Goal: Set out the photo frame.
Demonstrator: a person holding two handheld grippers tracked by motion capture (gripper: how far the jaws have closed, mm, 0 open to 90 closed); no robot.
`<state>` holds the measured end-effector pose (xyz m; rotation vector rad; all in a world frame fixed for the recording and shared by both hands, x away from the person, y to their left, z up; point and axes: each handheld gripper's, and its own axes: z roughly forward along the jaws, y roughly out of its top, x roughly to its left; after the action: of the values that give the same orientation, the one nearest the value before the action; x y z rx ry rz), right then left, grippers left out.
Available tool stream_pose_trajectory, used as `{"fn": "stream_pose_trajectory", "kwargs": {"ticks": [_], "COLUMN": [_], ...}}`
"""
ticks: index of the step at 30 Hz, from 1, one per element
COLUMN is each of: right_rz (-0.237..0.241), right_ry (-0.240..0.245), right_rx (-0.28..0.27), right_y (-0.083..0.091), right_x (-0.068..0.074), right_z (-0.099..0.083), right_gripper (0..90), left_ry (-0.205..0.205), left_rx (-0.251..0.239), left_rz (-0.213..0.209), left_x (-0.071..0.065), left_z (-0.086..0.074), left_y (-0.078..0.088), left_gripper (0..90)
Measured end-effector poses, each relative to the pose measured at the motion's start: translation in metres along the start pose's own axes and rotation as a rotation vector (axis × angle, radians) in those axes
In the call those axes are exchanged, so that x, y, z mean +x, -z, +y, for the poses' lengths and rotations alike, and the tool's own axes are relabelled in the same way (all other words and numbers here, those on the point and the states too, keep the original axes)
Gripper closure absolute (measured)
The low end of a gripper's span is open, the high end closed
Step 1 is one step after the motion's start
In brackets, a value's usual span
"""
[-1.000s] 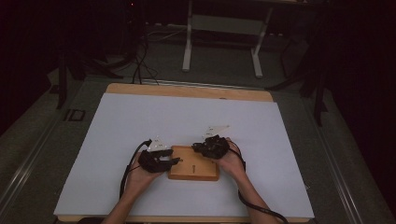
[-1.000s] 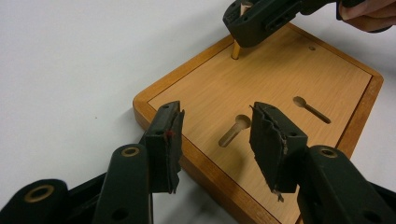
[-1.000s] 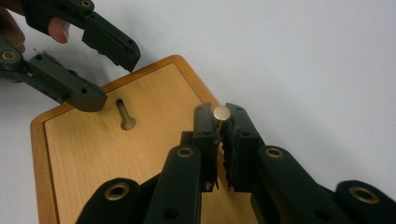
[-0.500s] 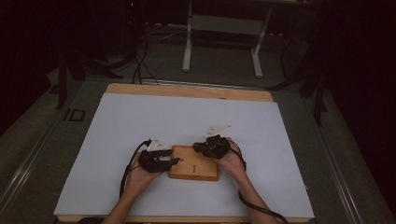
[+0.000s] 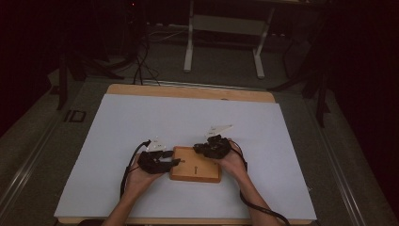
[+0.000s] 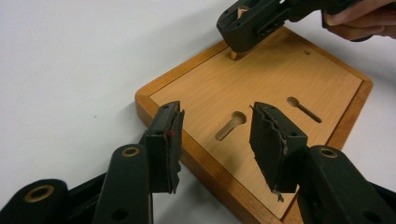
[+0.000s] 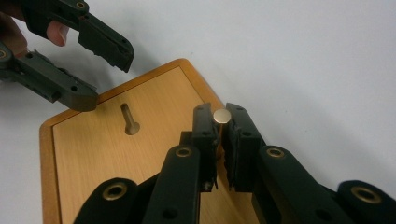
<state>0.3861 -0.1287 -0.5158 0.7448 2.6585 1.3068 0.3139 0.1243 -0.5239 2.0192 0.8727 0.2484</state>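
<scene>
Your right gripper (image 7: 220, 135) has its fingers (image 7: 204, 133) clamped on a small brass-coloured peg (image 7: 221, 115): the round flat head shows between the tips in the right gripper view. In the left gripper view the peg's lower end (image 6: 233, 55) pokes out beneath that gripper (image 6: 243, 28) and seems to meet the wooden board (image 6: 261, 88) near its far corner, at about 12 o'clock there; I can't tell whether it sits in a hole or just rests on the surface.

Your left gripper (image 6: 217, 140) has its fingers (image 6: 166, 144) parted, with nothing pinched between them. They straddle the board's near rim, and contact with the frame can't be judged. In the high view this gripper (image 5: 165, 162) sits at the board's 9 o'clock edge, while the right one (image 5: 202, 148) is over its 1 o'clock corner.

The board (image 5: 195, 165) lies flat on the white counter (image 5: 117, 127), close to your edge, around 6 o'clock on the counter. Two keyhole-shaped slots (image 6: 231, 125) are cut into its face, and both look empty.

My reading: you are in the middle of the job. The peg is picked up and brought to the board, which counts as done. Left to do, as far as I can judge, is seating the peg wherever it belongs, then letting go of it. The slots remaining unfilled suggests the fitting itself has not happened yet. Keep the left side steadying the board while you work.
</scene>
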Motion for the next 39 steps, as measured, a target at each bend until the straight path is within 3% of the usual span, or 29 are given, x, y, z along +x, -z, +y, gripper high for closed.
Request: {"fn": "stream_pose_trajectory", "kwargs": {"ticks": [14,28,30,32,35,39], "right_rz": [0.052,0.102,0.128,0.131,0.132,0.134], "right_ry": [-0.034,-0.076,-0.113,-0.116,-0.114,-0.118], "right_rx": [0.023,0.035,0.023,0.021,0.026,0.026], "right_y": [0.0,-0.001,-0.002,-0.002,-0.002,-0.003], "right_x": [-0.007,-0.017,-0.022,-0.023,-0.023,-0.024], "right_z": [0.002,0.005,0.005,0.005,0.005,0.005], "right_gripper": [83.9,84.1,84.1,84.1,84.2,84.2], "left_ry": [-0.017,-0.083,-0.096,-0.103,-0.12,-0.121], "left_rx": [0.005,-0.004,-0.009,-0.013,-0.02,-0.022], "left_rz": [-0.007,-0.034,-0.041,-0.046,-0.016,-0.039], "left_x": [-0.002,-0.011,-0.013,-0.014,-0.016,-0.014], "left_z": [0.0,-0.003,-0.003,-0.004,-0.004,-0.005], "left_y": [0.0,0.006,0.006,0.007,0.01,0.013], "left_gripper": [53.2,49.4,46.6,46.2,44.8,43.5]}}
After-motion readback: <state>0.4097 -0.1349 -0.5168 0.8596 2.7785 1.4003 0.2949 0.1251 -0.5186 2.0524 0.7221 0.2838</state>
